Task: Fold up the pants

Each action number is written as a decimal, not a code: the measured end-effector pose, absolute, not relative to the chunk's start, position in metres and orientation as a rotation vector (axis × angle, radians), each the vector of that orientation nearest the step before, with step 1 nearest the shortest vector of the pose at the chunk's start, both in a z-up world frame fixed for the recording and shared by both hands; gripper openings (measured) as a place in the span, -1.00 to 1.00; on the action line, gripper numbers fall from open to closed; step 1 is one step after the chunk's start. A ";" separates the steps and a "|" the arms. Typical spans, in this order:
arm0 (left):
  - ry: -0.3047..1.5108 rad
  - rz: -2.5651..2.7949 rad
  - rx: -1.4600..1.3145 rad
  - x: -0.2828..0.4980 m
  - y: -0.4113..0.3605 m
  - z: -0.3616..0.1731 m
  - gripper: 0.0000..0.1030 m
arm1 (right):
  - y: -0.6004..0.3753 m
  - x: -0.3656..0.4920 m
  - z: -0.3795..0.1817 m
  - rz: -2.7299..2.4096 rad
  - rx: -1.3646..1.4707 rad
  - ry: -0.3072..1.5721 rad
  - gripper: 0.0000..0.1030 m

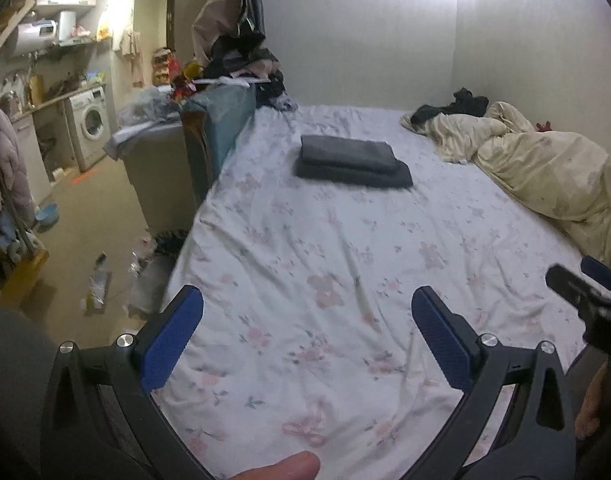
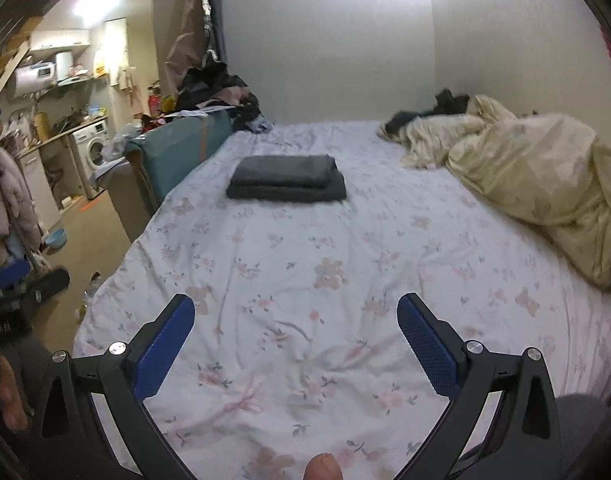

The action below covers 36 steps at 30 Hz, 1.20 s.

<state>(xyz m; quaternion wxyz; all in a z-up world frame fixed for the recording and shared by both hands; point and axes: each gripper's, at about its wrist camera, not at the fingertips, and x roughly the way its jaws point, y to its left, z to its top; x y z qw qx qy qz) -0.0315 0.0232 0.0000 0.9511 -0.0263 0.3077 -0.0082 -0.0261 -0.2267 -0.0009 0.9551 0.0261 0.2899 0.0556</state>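
Dark grey pants [image 1: 351, 162] lie folded into a flat rectangular stack on the floral bed sheet [image 1: 325, 260], toward the far half of the bed; they also show in the right wrist view [image 2: 287, 178]. My left gripper [image 1: 307, 308] is open and empty, held above the near part of the bed, well short of the pants. My right gripper [image 2: 295, 314] is open and empty too, above the near sheet [image 2: 305, 272]. The right gripper also shows at the right edge of the left wrist view [image 1: 585, 284].
A crumpled cream duvet [image 1: 545, 172] with dark clothes [image 1: 461, 106] lies along the bed's right side. A teal headboard-like panel [image 1: 217, 124] and a clothes pile [image 1: 241, 60] stand at the left. The floor beside the bed has litter [image 1: 99, 284] and a washing machine [image 1: 89, 122].
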 end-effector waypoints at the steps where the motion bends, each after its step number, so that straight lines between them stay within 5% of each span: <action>1: 0.630 -0.023 -0.052 -0.031 0.020 -0.002 0.99 | -0.227 -0.025 -0.001 0.106 0.061 0.581 1.00; 36: 0.582 -0.037 -0.021 -0.031 0.012 0.004 0.99 | -0.210 -0.021 -0.016 0.133 0.040 0.643 1.00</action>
